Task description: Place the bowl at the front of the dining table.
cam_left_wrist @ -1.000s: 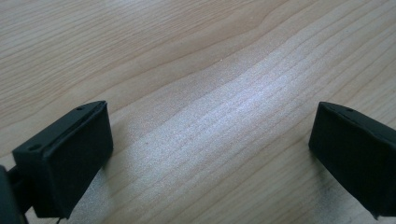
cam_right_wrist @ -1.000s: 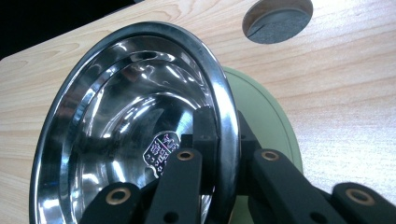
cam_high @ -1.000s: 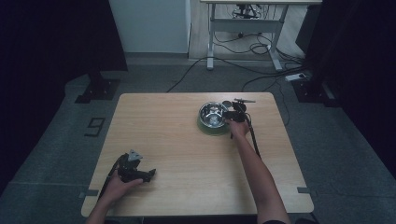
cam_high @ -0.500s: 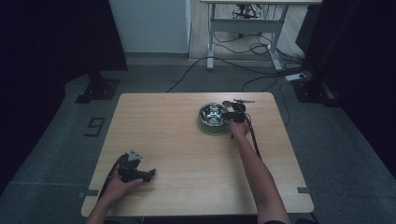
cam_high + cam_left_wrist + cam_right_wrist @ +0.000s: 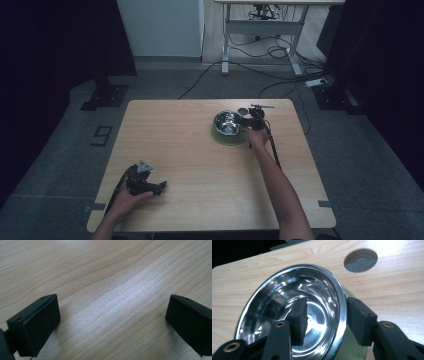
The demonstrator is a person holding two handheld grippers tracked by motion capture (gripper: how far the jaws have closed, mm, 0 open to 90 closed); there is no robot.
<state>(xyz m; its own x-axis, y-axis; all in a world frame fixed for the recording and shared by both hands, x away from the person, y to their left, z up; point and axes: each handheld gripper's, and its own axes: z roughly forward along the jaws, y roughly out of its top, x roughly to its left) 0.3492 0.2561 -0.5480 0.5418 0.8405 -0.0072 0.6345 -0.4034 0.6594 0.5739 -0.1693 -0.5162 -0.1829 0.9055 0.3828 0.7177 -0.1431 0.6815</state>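
my right gripper (image 5: 325, 320) has its jaws straddling the rim of the steel bowl (image 5: 294, 310), one inside the basin, one outside by the wall, and they have just been opening; both pads stand off the metal with the rim between them, so nothing is pinched. my left gripper (image 5: 112, 322) lies low over bare wood with its jaws spread wide and nothing between them.

the steel bowl sits upright, mouth up, on the far right part of the table (image 5: 170, 150), nested in or on a green dish (image 5: 224, 138) whose edge peeks out below it. being round, the bowl has no long axis to speak of; its rim looks slightly tilted toward my camera in the right gripper view.

just behind the bowl there is a round cable hole (image 5: 360, 260) in the tabletop, close but apart from the rim. a thin dark rod-like piece (image 5: 262, 106) lies near the far edge beside my right hand (image 5: 257, 137); i cannot tell what it is. the right gripper's cable (image 5: 274, 150) trails back along the forearm. my left hand (image 5: 131, 196) rests at the near left corner, well apart from the bowl, with open wood between them.
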